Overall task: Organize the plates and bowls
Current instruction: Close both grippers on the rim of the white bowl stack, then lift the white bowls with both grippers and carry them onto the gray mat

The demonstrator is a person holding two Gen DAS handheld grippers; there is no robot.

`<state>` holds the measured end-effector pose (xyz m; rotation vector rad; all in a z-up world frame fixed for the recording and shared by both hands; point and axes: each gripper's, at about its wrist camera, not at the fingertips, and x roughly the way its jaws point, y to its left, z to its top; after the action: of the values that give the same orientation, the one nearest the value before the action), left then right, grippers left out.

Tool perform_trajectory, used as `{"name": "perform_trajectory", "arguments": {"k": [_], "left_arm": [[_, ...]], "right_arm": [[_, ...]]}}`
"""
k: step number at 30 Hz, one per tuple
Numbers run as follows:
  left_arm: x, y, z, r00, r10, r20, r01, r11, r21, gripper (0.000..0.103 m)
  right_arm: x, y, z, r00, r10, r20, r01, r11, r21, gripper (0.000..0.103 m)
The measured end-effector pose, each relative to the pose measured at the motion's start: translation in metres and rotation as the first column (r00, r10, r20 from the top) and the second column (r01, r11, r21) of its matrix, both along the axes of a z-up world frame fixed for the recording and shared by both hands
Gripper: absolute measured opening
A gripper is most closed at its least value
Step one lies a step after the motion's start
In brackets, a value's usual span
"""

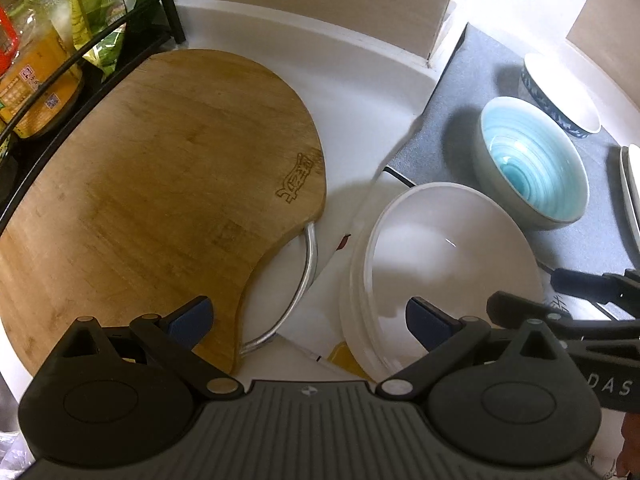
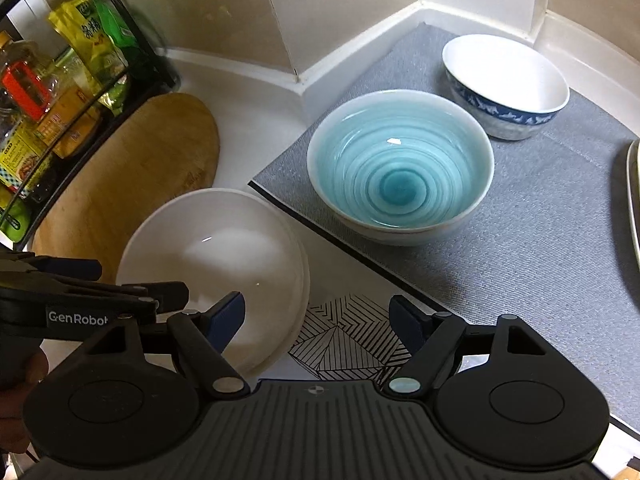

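White bowl (image 2: 212,264): near left of scene, on the white desk (image 1: 360,92), partly over a patterned sheet (image 2: 352,340) and just beside the wooden cutting board (image 1: 160,184); appears stacked, with a second white rim showing beneath, though count not certain. Teal-glazed bowl (image 2: 400,168): upright on the grey mat (image 2: 520,260), just right of and beyond the white bowl. Blue-patterned bowl (image 2: 506,84): upright on the same mat, farther back right, close to the teal one but apart. Pale rim of a plate or tray (image 2: 634,208): far right edge of the mat, mostly cut off. Wire rack with packets and jars (image 2: 60,92): far left, behind the board. Likely reasoning for layout: mat serving as gathering spot for crockery, white bowl outside it and probably next for handling. Left gripper (image 1: 310,320): jaws wide apart, clamped on nothing, right pad hovering over the white bowl's near rim, left pad over the board edge; contact not discernible. Right gripper (image 2: 316,320): jaws apart, holding nothing, left pad over the white bowl's near right rim, right pad over the patterned sheet. Both angled steeply downward toward the white bowl, suggesting a two-sided approach.
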<state>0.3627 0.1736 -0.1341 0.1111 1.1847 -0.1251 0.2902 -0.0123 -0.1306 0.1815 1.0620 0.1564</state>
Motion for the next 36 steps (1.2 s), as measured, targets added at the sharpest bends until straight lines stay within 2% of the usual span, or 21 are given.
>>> {"name": "perform_trajectory", "arguments": {"k": [1,2,3,4,5,6,7,9,12,22,30,36], "left_arm": [[0.001,0.000,0.000,1.000,-0.004,0.003,0.004,1.000,-0.004,0.097],[0.002,-0.001,-0.001,1.000,-0.007,0.004,0.007,1.000,-0.005,0.089],[0.002,-0.002,-0.002,1.000,-0.011,0.003,0.011,1.000,-0.002,0.075],[0.003,-0.003,-0.004,1.000,-0.012,-0.003,0.012,1.000,0.000,0.069],[0.004,-0.003,-0.004,1.000,-0.014,-0.009,0.014,1.000,-0.014,0.056],[0.004,-0.003,-0.003,1.000,-0.018,-0.010,0.018,0.999,-0.035,0.042],[0.004,-0.003,-0.003,1.000,-0.026,-0.010,0.025,0.998,-0.050,0.038],[0.002,-0.007,-0.001,0.999,-0.043,0.007,0.043,0.998,-0.052,0.014],[0.002,-0.010,0.000,0.999,-0.048,0.008,0.048,0.998,-0.049,0.013],[-0.006,-0.015,0.013,0.998,-0.070,-0.004,0.069,0.995,-0.077,0.013],[-0.027,-0.050,0.029,0.985,-0.165,0.045,0.168,0.984,-0.065,0.013],[-0.038,-0.095,0.030,0.958,-0.281,0.055,0.285,0.955,-0.078,0.013]], "right_arm": [[0.000,0.000,-0.001,1.000,0.005,-0.005,-0.005,1.000,-0.001,0.070],[0.001,0.001,-0.002,1.000,0.007,-0.010,-0.007,1.000,-0.001,0.063],[0.001,0.001,-0.003,1.000,0.011,-0.018,-0.011,1.000,0.002,0.049],[0.002,0.001,-0.004,1.000,0.015,-0.027,-0.014,1.000,0.009,0.039],[0.002,0.000,-0.005,0.999,0.016,-0.031,-0.015,1.000,0.024,0.036],[0.002,0.001,-0.004,0.999,0.025,-0.030,-0.024,0.999,0.040,0.026],[0.002,0.002,-0.004,0.999,0.036,-0.030,-0.034,0.998,0.052,0.020],[0.002,0.007,-0.003,0.998,0.051,-0.025,-0.049,0.997,0.057,0.020],[0.001,0.012,0.000,0.998,0.062,-0.012,-0.062,0.997,0.038,0.019],[-0.012,-0.003,0.012,0.999,0.044,0.006,-0.044,0.996,0.074,0.020],[-0.041,-0.026,0.023,0.999,-0.022,0.046,0.018,0.997,0.074,0.019],[-0.066,-0.059,0.029,0.990,-0.125,0.056,0.122,0.991,0.058,0.019]]}}
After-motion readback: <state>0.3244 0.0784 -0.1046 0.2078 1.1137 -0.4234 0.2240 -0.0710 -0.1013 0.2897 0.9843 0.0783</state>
